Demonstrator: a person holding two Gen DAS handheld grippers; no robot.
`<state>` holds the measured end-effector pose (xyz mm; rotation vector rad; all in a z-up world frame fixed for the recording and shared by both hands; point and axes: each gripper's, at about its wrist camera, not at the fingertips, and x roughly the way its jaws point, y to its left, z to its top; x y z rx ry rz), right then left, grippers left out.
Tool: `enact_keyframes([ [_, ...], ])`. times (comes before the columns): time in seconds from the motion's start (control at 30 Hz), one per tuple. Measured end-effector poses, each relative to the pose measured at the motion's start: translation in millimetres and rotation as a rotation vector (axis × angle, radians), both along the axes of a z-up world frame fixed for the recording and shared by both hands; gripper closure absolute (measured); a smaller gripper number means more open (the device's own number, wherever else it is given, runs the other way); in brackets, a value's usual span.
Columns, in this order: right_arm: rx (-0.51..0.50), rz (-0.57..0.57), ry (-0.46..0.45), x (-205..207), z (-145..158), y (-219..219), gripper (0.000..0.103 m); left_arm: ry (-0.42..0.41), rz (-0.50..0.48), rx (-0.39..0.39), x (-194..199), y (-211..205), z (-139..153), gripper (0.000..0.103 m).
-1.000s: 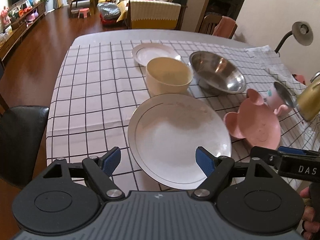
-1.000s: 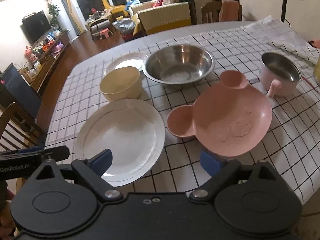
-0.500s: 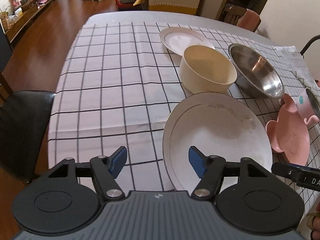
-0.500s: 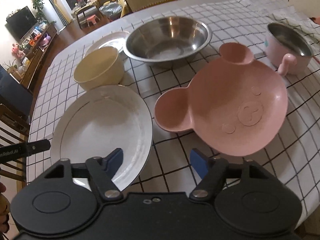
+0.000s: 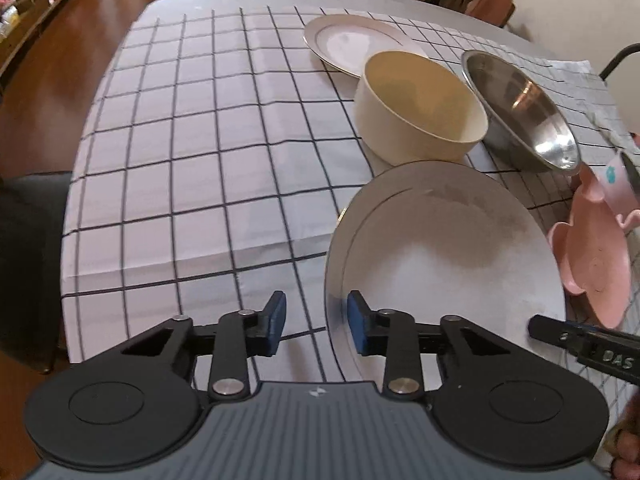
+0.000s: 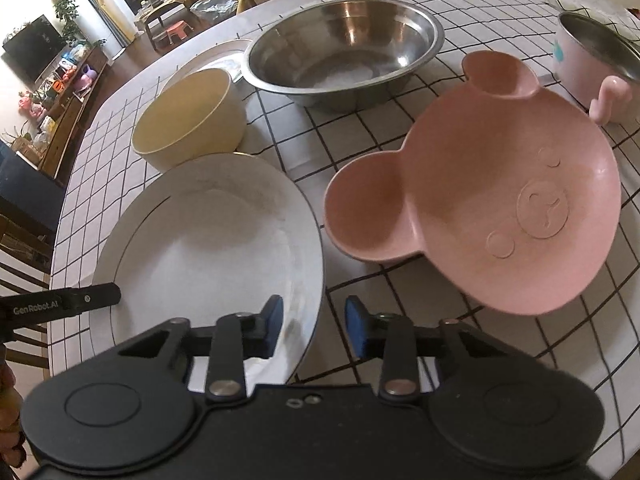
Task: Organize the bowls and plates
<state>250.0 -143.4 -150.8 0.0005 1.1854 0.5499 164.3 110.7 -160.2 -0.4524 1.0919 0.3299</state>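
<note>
Your left gripper (image 5: 316, 322) and right gripper (image 6: 314, 326) are both closing, each with an edge of the large white plate (image 5: 444, 248) between narrow jaws not yet pressing. Only your right view shows the whole pink bear plate (image 6: 516, 208) beside it, and "Gen Robot AI" on the other tool; your left view reads "DAS".
</note>
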Motion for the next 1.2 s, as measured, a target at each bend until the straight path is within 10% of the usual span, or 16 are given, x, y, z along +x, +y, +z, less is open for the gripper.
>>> enact_keyframes([
  [0.23,0.017,-0.057,0.012,-6.3,-3.7,5.0,0.083,-0.033,-0.037,-0.075,-2.4,4.7,0.1,0.092],
  [1.2,0.049,-0.092,0.084,-121.2,-0.3,-7.8,0.087,0.032,-0.142,-0.035,-121.6,-15.2,9.8,0.092],
])
